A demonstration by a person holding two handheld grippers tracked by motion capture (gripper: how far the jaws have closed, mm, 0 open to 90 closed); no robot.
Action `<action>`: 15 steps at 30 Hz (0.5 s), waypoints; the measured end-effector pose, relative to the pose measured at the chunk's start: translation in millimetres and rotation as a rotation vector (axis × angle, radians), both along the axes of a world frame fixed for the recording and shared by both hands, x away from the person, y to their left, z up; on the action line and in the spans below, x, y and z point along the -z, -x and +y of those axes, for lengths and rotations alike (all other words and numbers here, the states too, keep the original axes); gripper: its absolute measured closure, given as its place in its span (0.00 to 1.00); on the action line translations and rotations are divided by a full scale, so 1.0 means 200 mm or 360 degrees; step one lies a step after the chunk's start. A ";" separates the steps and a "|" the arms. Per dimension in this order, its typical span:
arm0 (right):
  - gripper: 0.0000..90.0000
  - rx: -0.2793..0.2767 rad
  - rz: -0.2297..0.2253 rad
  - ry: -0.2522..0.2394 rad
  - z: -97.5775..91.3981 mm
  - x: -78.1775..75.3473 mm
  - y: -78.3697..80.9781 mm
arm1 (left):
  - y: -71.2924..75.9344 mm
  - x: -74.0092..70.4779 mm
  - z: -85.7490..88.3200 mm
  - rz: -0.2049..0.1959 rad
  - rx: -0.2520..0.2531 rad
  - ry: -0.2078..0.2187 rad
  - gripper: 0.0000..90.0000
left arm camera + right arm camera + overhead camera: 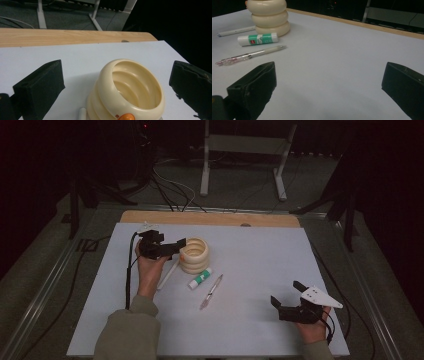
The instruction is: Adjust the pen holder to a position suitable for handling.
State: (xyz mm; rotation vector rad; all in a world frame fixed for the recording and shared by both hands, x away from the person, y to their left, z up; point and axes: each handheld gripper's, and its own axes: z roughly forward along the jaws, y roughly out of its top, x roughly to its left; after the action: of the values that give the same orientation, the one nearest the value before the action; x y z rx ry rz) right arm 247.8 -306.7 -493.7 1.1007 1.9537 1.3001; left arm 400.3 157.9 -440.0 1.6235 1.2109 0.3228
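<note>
Both jaws of the left gripper (178, 246) stand as wide apart as they go, with nothing clamped between them; in the left gripper view the cream ribbed plastic holder, a stack of three rounded rings (130, 92), sits in the gap between the two black pads without either pad touching it, and its hollow inside looks empty. That holder (194, 255) stands upright on the pale grey table top (260, 270), left of centre, and from the high view the left gripper hangs just beside its left rim, pointing across toward it, held in the person's left hand (148, 270) with an olive sleeve (127, 332) behind. A small orange part (126, 117) shows at the near side of the holder. A white slim marker (167, 275) lies on the table against the holder's foot on the near left. A white glue stick with a green label (200, 278) lies just in front of the holder, and a clear pen with a pinkish end (211, 291) lies near it, a little closer to the person, apart from the glue stick. Jaws of the right gripper (287, 296) are likewise wide open and hold nothing; it sits low over the bare table at the near right, well apart from all these things, in the person's right hand (314, 329).
</note>
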 end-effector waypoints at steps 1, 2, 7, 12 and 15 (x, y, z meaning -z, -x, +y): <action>0.00 0.0000 0.0001 0.0000 0.00 0.00 0.00 | 0.00 0.00 0.01 0.0003 0.0003 0.0005 0.00; 0.00 0.0000 0.0001 -0.0001 0.00 0.00 0.00 | 0.01 0.00 0.01 0.0008 0.0007 0.0010 0.00; 0.00 0.0000 0.0001 -0.0002 0.00 0.00 0.00 | 0.03 -0.01 0.03 0.0023 0.0002 0.0031 0.00; 0.00 0.0000 0.0005 -0.0004 0.00 0.00 0.00 | 0.05 -0.01 0.06 0.0017 -0.0008 0.0042 0.00; 0.00 0.0000 0.0004 -0.0004 0.00 0.00 0.00 | 0.06 -0.02 0.06 0.0009 -0.0005 0.0041 0.00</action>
State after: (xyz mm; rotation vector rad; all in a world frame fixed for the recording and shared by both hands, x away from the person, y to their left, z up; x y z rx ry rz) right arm 248.1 -306.6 -494.1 1.1039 1.9546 1.3024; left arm 387.3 170.7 -436.9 1.6018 1.2169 0.3037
